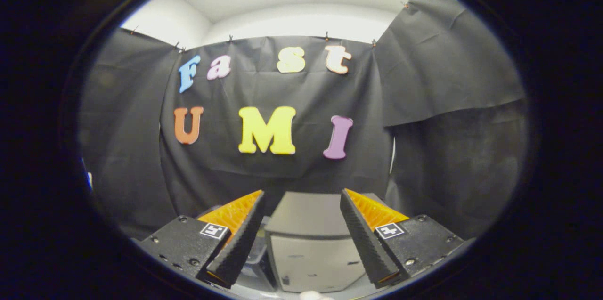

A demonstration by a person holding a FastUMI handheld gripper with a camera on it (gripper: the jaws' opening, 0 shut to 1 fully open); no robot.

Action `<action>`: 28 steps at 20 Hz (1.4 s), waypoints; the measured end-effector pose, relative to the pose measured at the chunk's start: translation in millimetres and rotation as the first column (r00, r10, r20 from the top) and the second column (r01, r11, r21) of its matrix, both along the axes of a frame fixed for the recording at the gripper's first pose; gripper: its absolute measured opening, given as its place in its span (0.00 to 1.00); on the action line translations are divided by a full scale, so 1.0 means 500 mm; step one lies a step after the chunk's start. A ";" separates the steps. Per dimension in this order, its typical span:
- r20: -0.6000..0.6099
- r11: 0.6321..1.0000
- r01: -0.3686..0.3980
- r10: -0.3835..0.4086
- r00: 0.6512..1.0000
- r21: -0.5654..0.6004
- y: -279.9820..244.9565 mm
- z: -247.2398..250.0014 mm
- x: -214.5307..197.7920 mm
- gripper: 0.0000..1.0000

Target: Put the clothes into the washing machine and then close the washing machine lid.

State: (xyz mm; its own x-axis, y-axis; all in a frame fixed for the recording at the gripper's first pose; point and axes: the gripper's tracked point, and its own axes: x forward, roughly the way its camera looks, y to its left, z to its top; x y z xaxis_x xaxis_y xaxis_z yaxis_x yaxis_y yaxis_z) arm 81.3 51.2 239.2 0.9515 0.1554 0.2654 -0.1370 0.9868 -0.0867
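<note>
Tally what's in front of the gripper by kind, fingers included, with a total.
Gripper fingers, spread apart with nothing between them: 2
Square marker tags on the finger mounts: 2
Grey washing machine, seen through the gap, just beyond the fingers: 1
Small white thing below the machine, unclear: 1
Total: 6

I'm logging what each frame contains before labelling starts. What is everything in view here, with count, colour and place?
Boxy grey-and-white washing machine: one, grey top and pale front, seen between and beyond the fingers, standing before the cloth wall.
Black cloth wall: draped sheets, black, behind and beside the machine.
White room wall: pale, above the cloth.
Small white object: one, below the machine front; too little shows to name it.
Gripper: one, black fingers with orange sides, spread apart, holding nothing.
</note>
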 end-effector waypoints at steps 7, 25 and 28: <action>-0.116 0.998 0.031 -0.025 0.993 0.056 -0.189 -0.283 -0.045 0.99; -0.258 0.992 0.103 -0.081 0.963 0.075 -0.291 -0.478 -0.034 0.99; -0.250 0.991 0.121 -0.104 0.963 0.053 -0.295 -0.484 -0.033 0.99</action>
